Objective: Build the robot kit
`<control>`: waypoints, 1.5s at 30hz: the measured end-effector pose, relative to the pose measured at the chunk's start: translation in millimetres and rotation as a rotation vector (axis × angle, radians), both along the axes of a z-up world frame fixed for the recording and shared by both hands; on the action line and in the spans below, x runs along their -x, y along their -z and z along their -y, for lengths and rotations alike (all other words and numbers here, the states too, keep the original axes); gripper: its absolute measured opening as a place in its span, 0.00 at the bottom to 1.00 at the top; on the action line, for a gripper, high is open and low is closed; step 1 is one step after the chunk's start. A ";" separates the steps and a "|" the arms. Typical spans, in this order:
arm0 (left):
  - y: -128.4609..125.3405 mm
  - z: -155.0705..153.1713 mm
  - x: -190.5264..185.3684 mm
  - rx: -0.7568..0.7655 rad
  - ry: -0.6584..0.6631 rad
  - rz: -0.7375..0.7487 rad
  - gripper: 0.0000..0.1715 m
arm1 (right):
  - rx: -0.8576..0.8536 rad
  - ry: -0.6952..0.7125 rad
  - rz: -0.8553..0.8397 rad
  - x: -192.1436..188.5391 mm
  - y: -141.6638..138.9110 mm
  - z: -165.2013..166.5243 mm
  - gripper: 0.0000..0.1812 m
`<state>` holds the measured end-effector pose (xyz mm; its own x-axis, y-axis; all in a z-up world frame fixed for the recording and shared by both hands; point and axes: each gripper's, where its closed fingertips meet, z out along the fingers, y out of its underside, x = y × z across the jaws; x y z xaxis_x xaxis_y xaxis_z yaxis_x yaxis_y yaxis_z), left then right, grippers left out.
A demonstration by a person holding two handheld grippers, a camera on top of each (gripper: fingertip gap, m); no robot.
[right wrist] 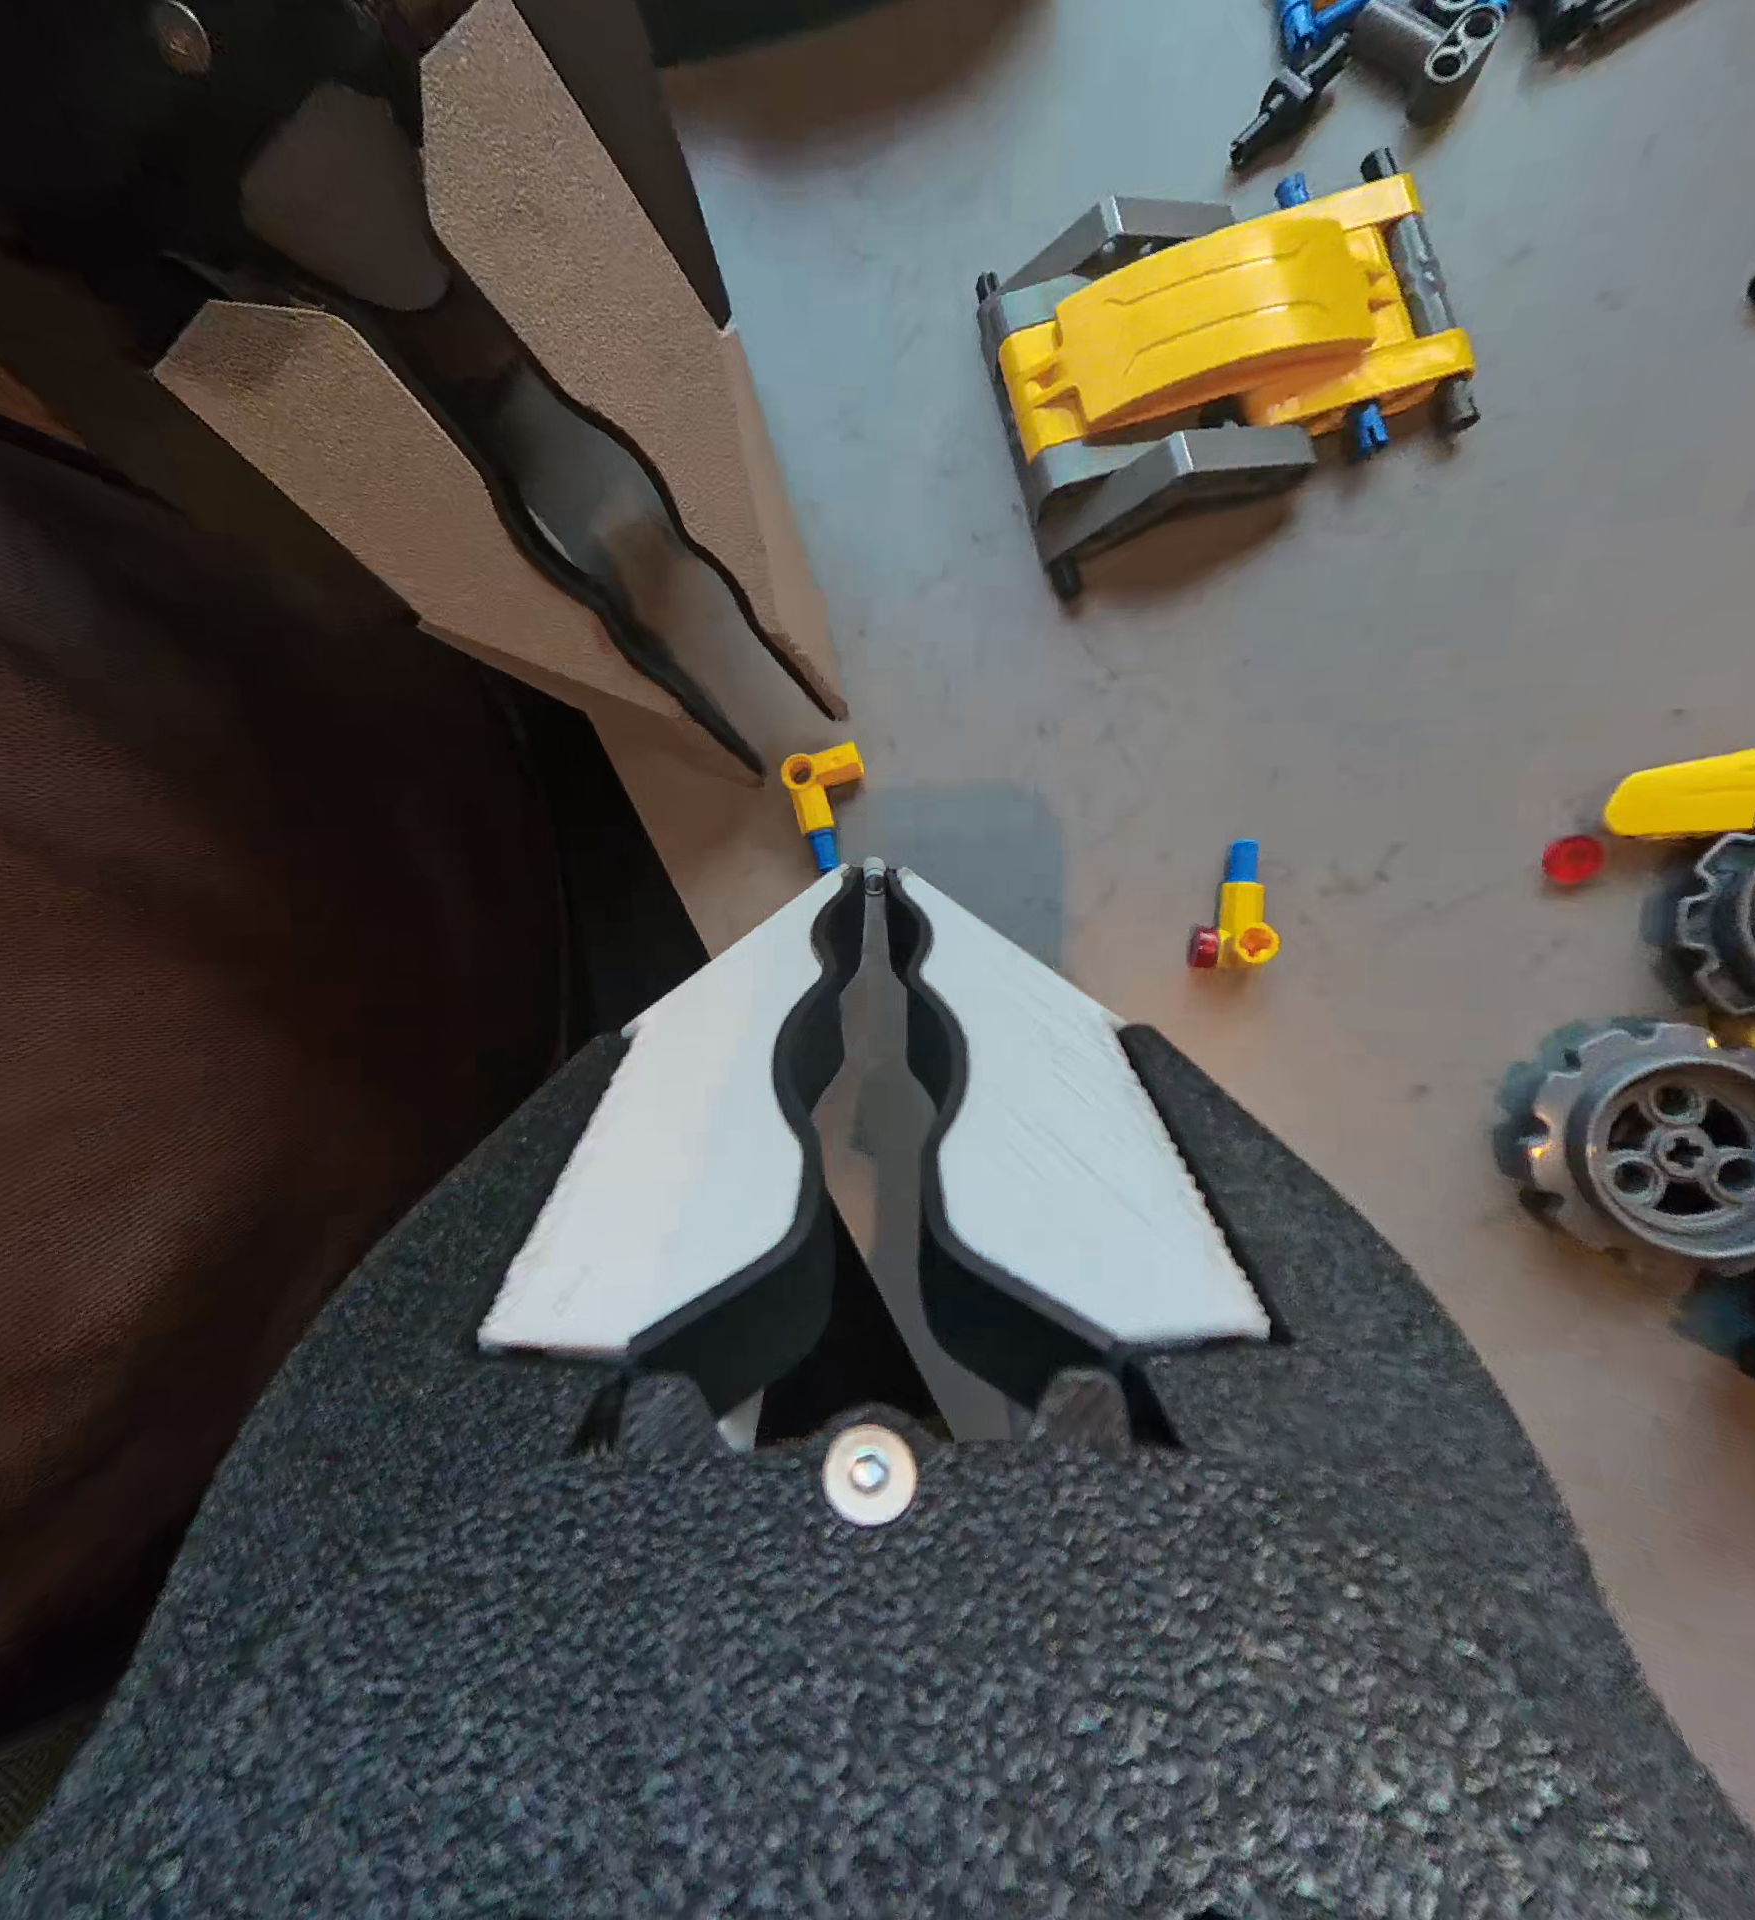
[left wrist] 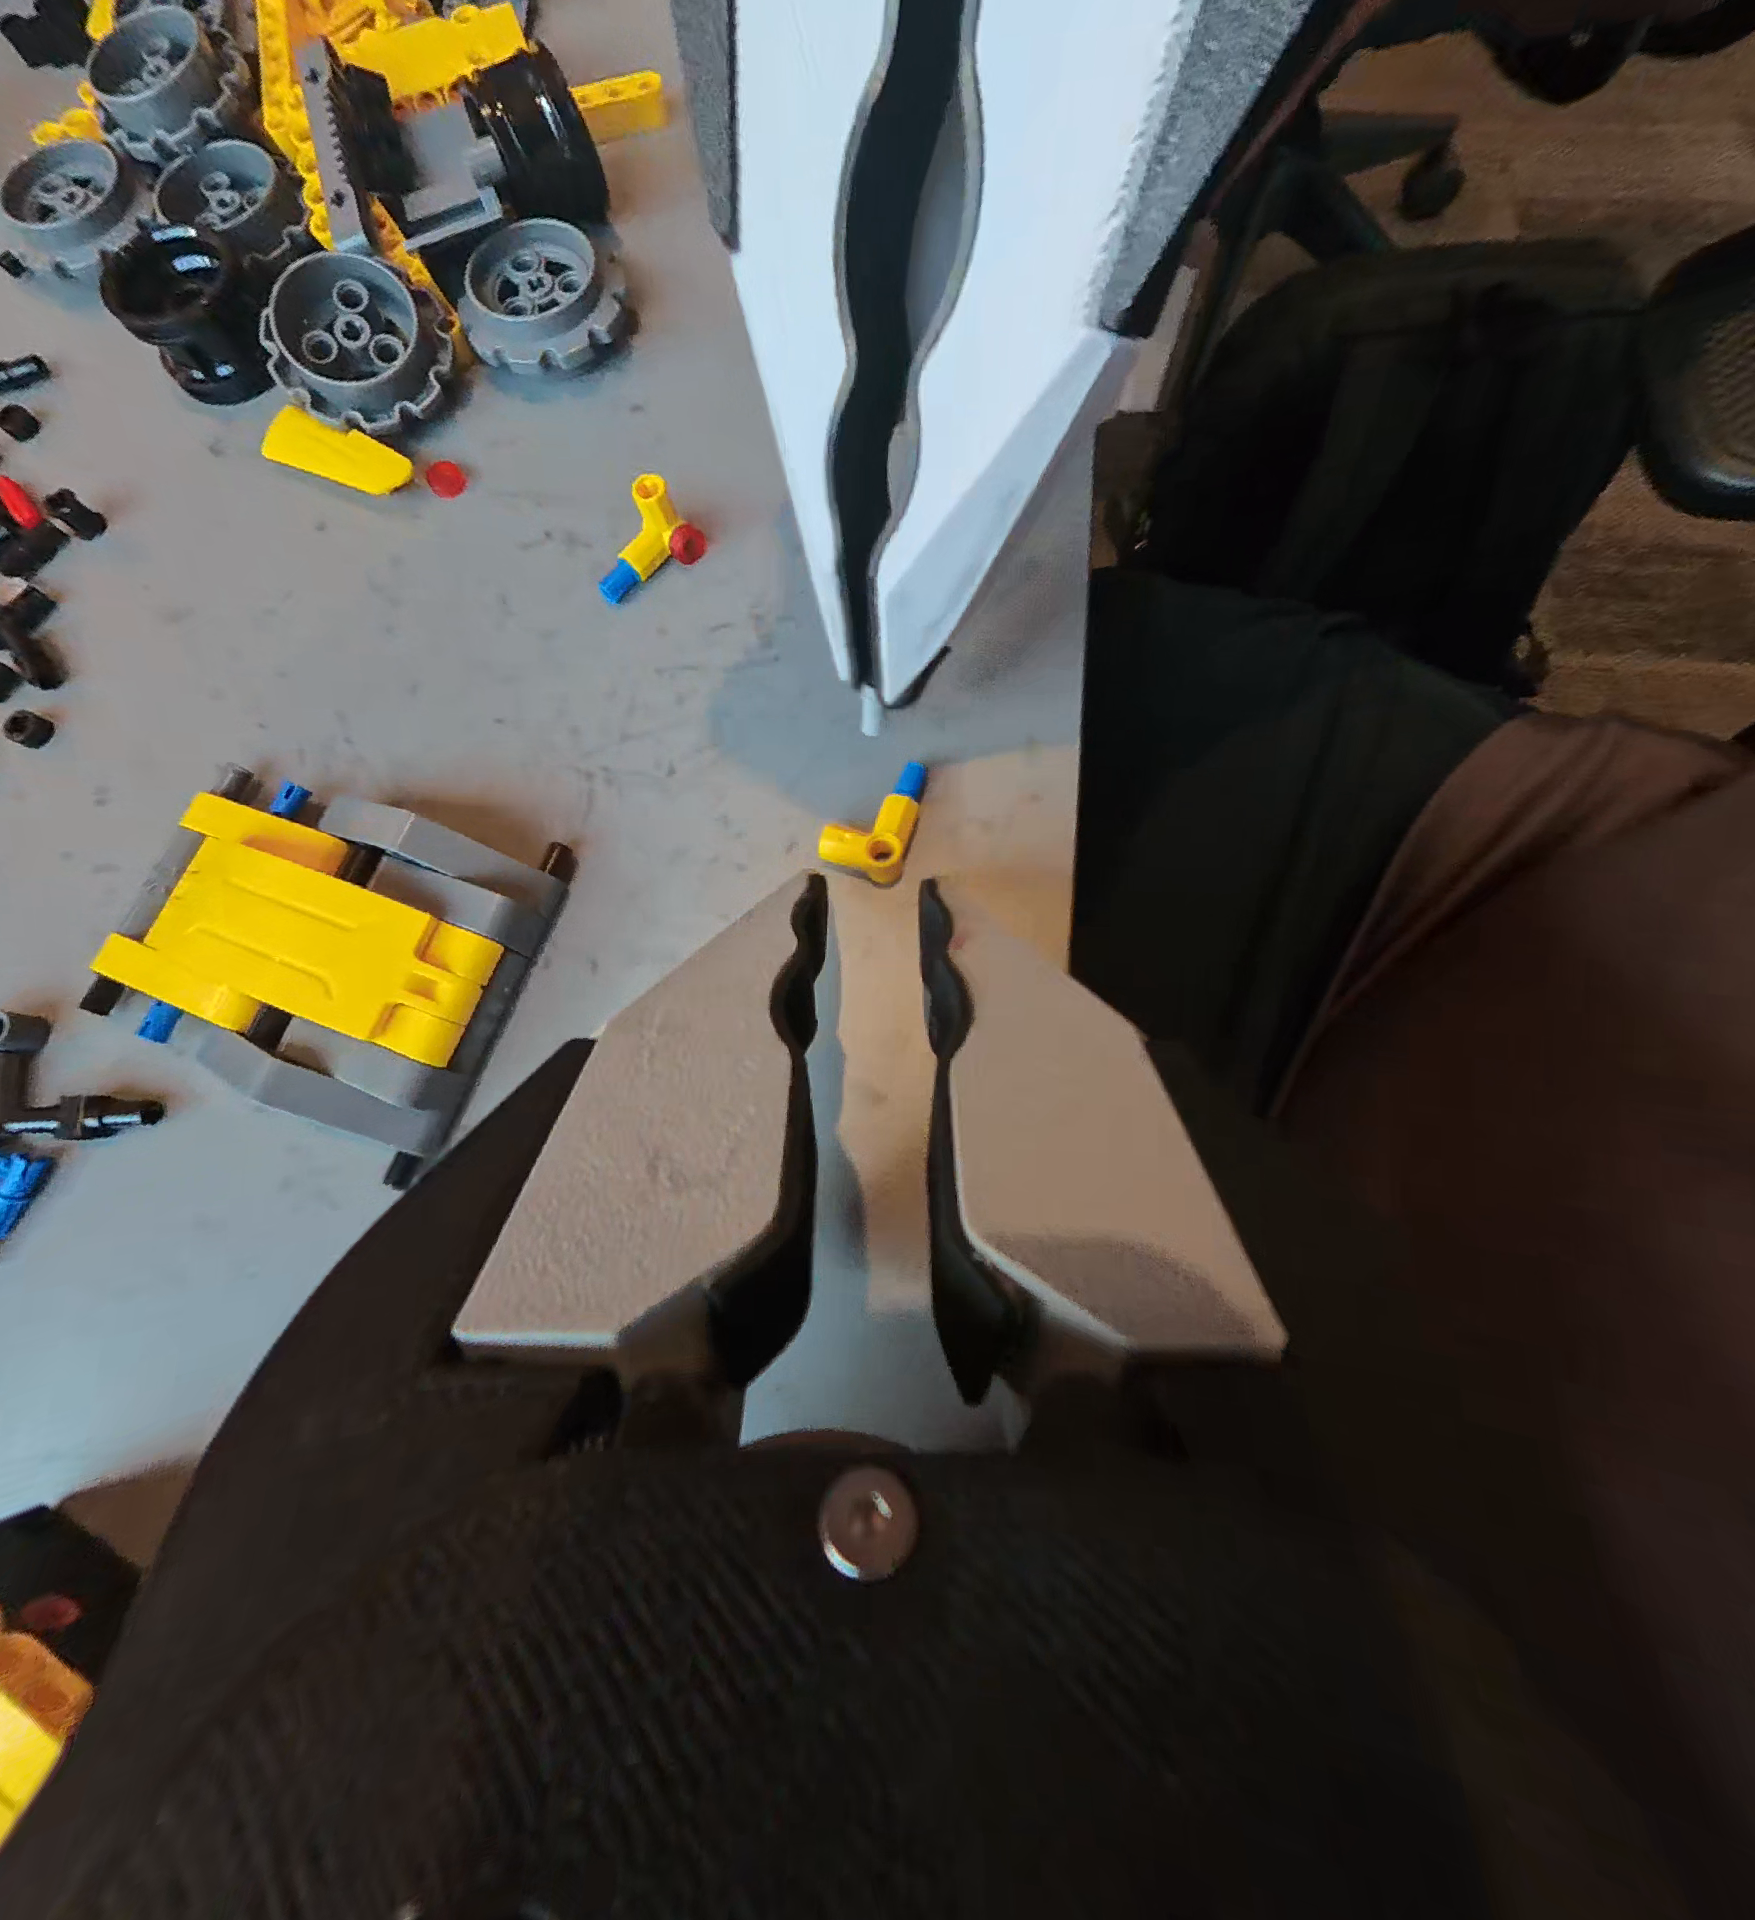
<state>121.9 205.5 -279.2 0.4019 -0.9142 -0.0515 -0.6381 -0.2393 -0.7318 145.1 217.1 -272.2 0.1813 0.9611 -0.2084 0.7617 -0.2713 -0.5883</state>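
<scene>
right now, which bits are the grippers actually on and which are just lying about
At the grippers: left gripper, open, just short of the yellow elbow connector; right gripper, shut on a small grey pin.
Lying about: yellow-and-grey panel assembly, yellow connector with red stud, grey wheel hubs, loose red stud.
</scene>
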 end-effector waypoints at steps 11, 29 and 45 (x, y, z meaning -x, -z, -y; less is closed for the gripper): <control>1.9 -15.1 -1.5 -0.050 -0.016 -0.038 0.07 | 0.055 -0.008 -0.081 9.3 0.3 17.1 0.02; 0.0 7.3 -9.5 0.072 0.046 0.031 0.07 | 0.086 0.074 -0.137 10.1 -9.3 -0.2 0.02; 2.8 -1.2 -7.8 0.084 0.007 0.017 0.09 | 0.076 0.162 -0.137 -17.6 -14.1 -3.2 0.02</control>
